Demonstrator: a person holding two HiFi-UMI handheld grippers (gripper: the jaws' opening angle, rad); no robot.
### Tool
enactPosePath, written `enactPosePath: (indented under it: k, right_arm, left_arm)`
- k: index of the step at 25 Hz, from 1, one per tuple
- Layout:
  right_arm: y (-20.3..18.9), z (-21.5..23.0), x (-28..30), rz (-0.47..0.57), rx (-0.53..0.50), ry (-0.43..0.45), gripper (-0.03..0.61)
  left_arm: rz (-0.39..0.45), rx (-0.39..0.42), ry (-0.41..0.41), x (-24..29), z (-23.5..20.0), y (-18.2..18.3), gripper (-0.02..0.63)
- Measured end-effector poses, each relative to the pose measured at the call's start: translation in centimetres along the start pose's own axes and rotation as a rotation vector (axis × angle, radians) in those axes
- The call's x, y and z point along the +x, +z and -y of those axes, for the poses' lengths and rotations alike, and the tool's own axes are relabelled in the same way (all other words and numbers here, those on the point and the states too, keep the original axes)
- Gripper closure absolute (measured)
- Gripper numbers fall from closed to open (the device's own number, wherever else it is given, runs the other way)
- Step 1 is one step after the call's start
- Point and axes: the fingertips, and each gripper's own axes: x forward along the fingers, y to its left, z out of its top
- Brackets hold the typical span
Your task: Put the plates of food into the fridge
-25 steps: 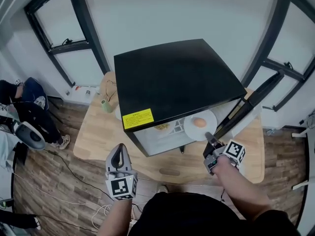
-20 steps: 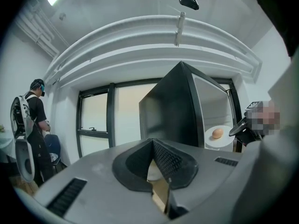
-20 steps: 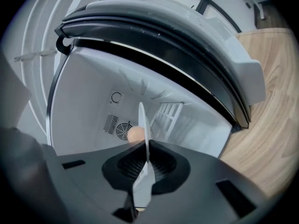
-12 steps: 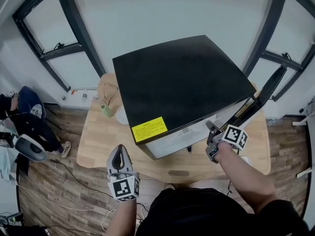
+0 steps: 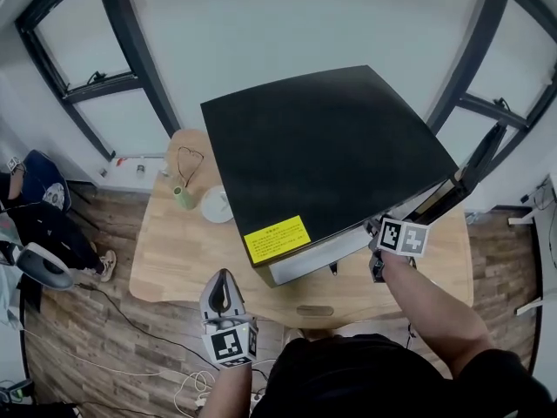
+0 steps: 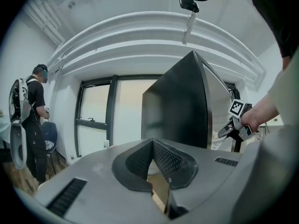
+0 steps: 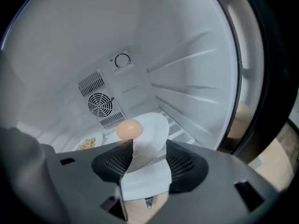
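A black mini fridge [image 5: 322, 146] stands on the wooden table [image 5: 174, 251] with its door [image 5: 466, 177] swung open to the right. My right gripper [image 5: 376, 255] reaches into the fridge opening. Its jaws have just been opening and stand apart [image 7: 149, 146]. The near rim of a white plate [image 7: 152, 129] lies between them, with a gap on each side. The plate carries a round tan piece of food [image 7: 129, 129] and rests inside the fridge. A second plate with crumbly food [image 7: 87, 144] sits further in. My left gripper [image 5: 221, 279] hangs shut and empty before the table.
On the table left of the fridge are a white dish [image 5: 217, 205], a green cup [image 5: 184, 198] and a wire loop [image 5: 188, 159]. A person [image 6: 35, 120] stands at the far left by the window. Cables lie on the wooden floor.
The plate with the round food, first seen at the fridge front in the right gripper, has gone inside under the fridge top. The right gripper followed it in. The left gripper sank a little.
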Motion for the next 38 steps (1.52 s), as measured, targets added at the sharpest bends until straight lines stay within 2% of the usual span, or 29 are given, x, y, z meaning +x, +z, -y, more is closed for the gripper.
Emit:
enactPosePath:
  k: [3,7,12,16,19,21,26,31,35,38]
  right_arm:
    - [0.1,0.2,-0.2,0.011,-0.060,-0.036,0.351]
    - [1.1,0.3,-1.6,0.095,-0.152,-0.052,0.351]
    - [1.1,-0.9,-4.5,0.241,-0.094,0.090,0.351]
    - [1.5,-1.5,-8.5,0.381,-0.109,0.216,0.351]
    - [0.4,-0.4,-11.1,0.414,-0.095,0.286,0.353]
    - [-1.0,1.3,-12.3,0.416,-0.063,0.296,0.353]
    - [-5.7,8.2,-15.2,0.390,0.061,0.240,0.353]
    - [-10.2,15.7,-20.1,0.404,0.079,0.103,0.356]
    - [-14.1,22.6,-23.8,0.416,0.189,-0.054,0.365]
    - [-17.9,26.1,-25.1,0.392,0.289,-0.118,0.373]
  left_arm:
    - [-0.004,0.005,0.000,-0.3,0.1,-0.1,0.611]
    - [-0.008,0.017,-0.008,-0.8,0.9,0.0,0.611]
    - [-0.021,0.023,-0.021,-1.9,2.7,0.5,0.611]
    - [-0.013,0.069,-0.055,-2.7,5.4,1.2,0.611]
    - [-0.034,0.086,-0.070,-3.3,7.8,1.0,0.611]
    - [-0.025,0.090,-0.096,-3.7,9.5,1.3,0.611]
    - [0.000,0.100,-0.185,-3.6,14.2,1.7,0.611]
    - [-0.005,0.132,-0.301,-3.2,20.5,1.8,0.611]
    - [0.004,0.149,-0.385,-2.9,25.6,2.3,0.611]
    - [0.031,0.194,-0.443,-2.5,29.4,3.0,0.611]
